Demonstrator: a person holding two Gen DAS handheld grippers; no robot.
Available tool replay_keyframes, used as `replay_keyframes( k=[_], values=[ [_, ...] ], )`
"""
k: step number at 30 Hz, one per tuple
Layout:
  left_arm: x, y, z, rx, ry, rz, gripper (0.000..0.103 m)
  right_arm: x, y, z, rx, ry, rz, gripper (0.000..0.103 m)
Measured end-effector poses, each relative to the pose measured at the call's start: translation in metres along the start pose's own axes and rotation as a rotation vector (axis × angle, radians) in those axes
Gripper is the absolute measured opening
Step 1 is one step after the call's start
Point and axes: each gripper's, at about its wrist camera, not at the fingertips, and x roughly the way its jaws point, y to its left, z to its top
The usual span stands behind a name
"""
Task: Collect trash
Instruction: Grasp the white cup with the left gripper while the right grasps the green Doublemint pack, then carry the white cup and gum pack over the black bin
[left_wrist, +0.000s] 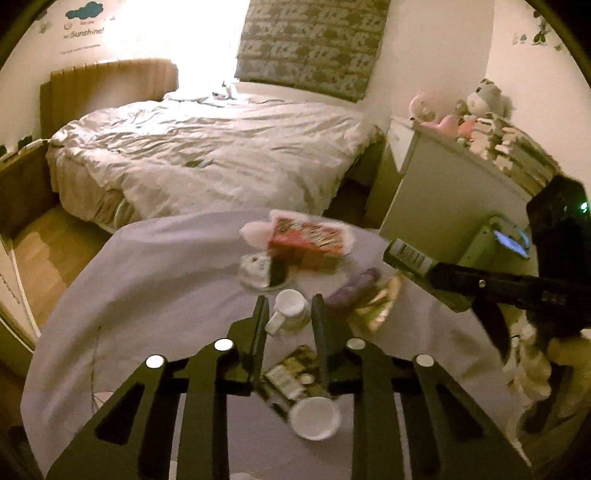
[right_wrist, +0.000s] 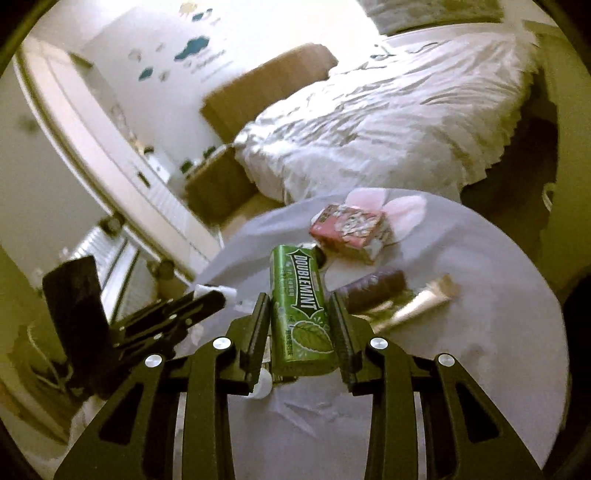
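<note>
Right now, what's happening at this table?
A person is clearing litter off a round table draped in a pale cloth beside a bed. The right gripper is shut on a green Doublemint gum pack, lifted above the table. The left gripper is open and empty, hovering over a white mug. A red snack box, a purple wrapper and a white cup are on the cloth.

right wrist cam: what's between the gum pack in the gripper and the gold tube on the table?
A dark purple wrapped bar lies between the Doublemint pack and the tube, in the right wrist view.
</note>
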Motion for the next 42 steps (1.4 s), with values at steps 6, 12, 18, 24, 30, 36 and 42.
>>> replay_keyframes(
  k=[6, 12, 18, 24, 30, 36, 42],
  values=[
    [-0.006, -0.041, 0.011, 0.028, -0.025, -0.063, 0.022, -0.051, -0.034, -0.009, 0.079, -0.088, -0.020, 0.034],
    [0.008, -0.102, 0.019, 0.098, -0.016, -0.161, 0.022, -0.100, -0.073, -0.021, 0.156, -0.167, -0.073, 0.034],
    [0.025, -0.170, 0.019, 0.186, 0.000, -0.258, 0.022, -0.144, -0.118, -0.036, 0.234, -0.237, -0.144, 0.033],
    [0.043, -0.224, 0.021, 0.253, 0.019, -0.328, 0.022, -0.175, -0.159, -0.056, 0.309, -0.277, -0.213, 0.033],
    [0.062, -0.258, 0.016, 0.290, 0.049, -0.372, 0.022, -0.188, -0.192, -0.075, 0.372, -0.283, -0.269, 0.033],
    [0.080, -0.276, 0.007, 0.307, 0.082, -0.385, 0.022, -0.182, -0.218, -0.092, 0.433, -0.261, -0.304, 0.033],
    [0.094, -0.286, 0.000, 0.315, 0.111, -0.389, 0.022, -0.174, -0.236, -0.105, 0.473, -0.239, -0.322, 0.033]
  ],
)
